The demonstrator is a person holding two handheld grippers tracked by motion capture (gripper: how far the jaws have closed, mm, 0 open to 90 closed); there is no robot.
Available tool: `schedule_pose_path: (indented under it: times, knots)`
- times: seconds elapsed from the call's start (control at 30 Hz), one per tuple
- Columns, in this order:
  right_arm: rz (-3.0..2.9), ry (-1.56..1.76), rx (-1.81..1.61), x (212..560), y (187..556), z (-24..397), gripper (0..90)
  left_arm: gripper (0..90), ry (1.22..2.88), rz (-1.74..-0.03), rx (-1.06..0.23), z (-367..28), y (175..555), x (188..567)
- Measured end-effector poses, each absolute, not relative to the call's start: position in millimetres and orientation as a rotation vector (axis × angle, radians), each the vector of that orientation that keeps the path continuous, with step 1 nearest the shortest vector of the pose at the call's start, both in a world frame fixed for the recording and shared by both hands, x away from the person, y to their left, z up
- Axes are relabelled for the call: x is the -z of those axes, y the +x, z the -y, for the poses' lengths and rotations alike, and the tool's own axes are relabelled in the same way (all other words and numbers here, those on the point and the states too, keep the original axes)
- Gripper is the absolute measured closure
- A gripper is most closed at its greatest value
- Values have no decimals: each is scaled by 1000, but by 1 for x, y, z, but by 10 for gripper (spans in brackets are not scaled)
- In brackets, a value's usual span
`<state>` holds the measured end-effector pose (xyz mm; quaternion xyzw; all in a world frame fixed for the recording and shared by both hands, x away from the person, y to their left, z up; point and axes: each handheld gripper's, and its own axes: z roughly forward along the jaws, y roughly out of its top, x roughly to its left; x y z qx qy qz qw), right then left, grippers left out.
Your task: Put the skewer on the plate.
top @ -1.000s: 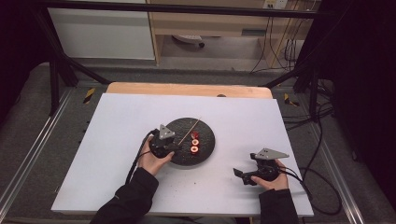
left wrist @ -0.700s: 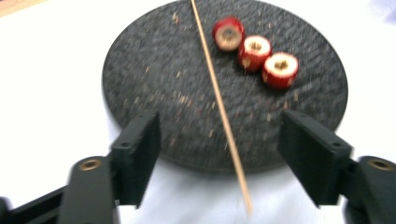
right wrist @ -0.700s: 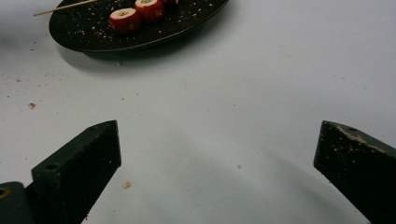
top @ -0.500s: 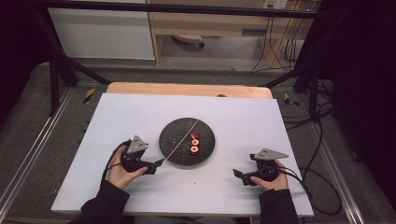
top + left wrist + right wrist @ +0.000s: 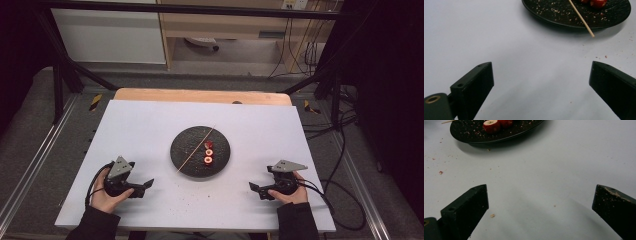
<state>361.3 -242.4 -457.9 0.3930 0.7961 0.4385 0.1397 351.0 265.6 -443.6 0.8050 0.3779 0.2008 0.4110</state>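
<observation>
A black round plate (image 5: 185,145) sits mid-table with a thin wooden skewer (image 5: 196,150) lying slantwise across it and a few red fruit slices (image 5: 208,154) beside the stick. My left gripper (image 5: 148,184) rests on the table left of the plate, near the front, pointing right. Its jaws have just been opening and stand wide with nothing between them. In the left gripper view (image 5: 541,72) the plate (image 5: 549,12), skewer (image 5: 581,18) and slices (image 5: 598,2) lie ahead. My right gripper (image 5: 254,189) rests at the front right, open and empty, pointing left. The right gripper view (image 5: 540,195) shows the plate (image 5: 469,132) and a slice (image 5: 491,125).
Red crumbs (image 5: 440,172) are scattered on the white tabletop (image 5: 150,125) around the plate. A wooden strip (image 5: 200,95) runs along the table's far edge. Black frame bars and cables (image 5: 340,150) flank the table on the floor.
My left hand drew back from the plate's left edge to the front left of the table and its jaws widened. The skewer stays on the plate. My right hand kept still.
</observation>
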Motion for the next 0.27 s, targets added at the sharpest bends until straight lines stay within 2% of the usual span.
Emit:
schedule_pose_path:
  times: [0.27]
  knots:
    - [-2309, 1136, -1264, 459, 361, 242, 14, 54, 2033, -974, -514, -274, 349, 449]
